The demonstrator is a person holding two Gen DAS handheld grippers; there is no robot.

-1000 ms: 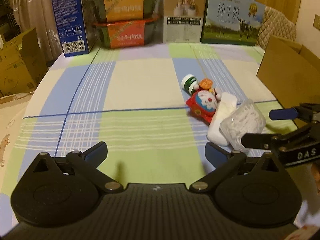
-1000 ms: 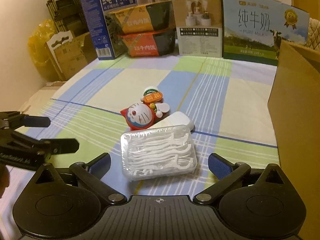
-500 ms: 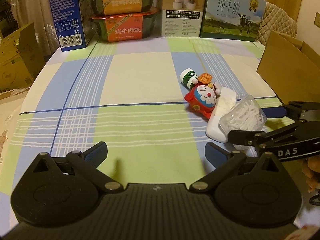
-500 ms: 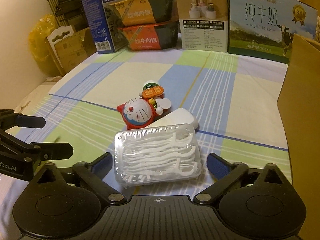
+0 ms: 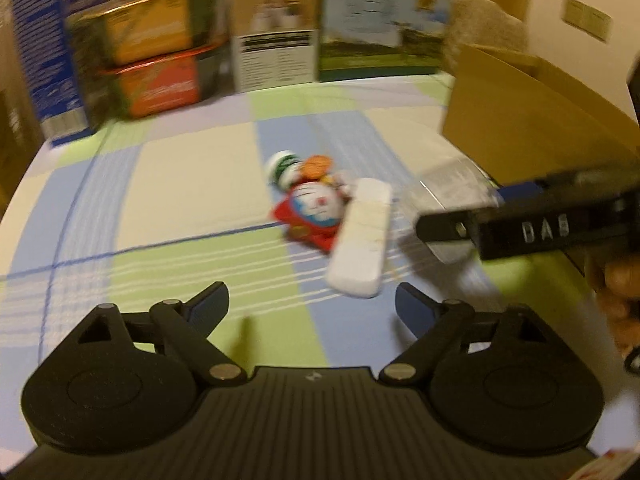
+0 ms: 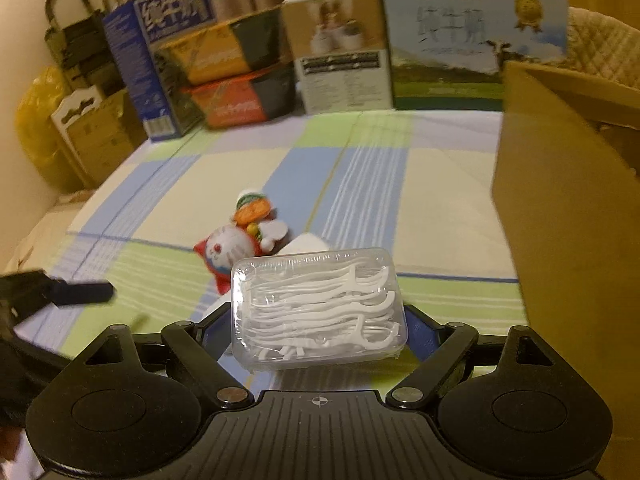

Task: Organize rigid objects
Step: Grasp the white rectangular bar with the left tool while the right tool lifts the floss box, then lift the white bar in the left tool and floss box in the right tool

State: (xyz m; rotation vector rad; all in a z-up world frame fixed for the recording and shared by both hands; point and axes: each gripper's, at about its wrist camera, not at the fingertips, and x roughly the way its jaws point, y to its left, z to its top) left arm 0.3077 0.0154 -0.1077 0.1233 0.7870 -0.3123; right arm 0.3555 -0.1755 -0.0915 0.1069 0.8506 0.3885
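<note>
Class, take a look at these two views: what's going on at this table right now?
A person is sorting small items on a checked tablecloth. The right tongs have just been closing and now grip a clear box of floss picks, lifted beside a cardboard box. The left tongs have been narrowing with nothing between them, facing a white case, a cat toy and a small bottle.
</note>
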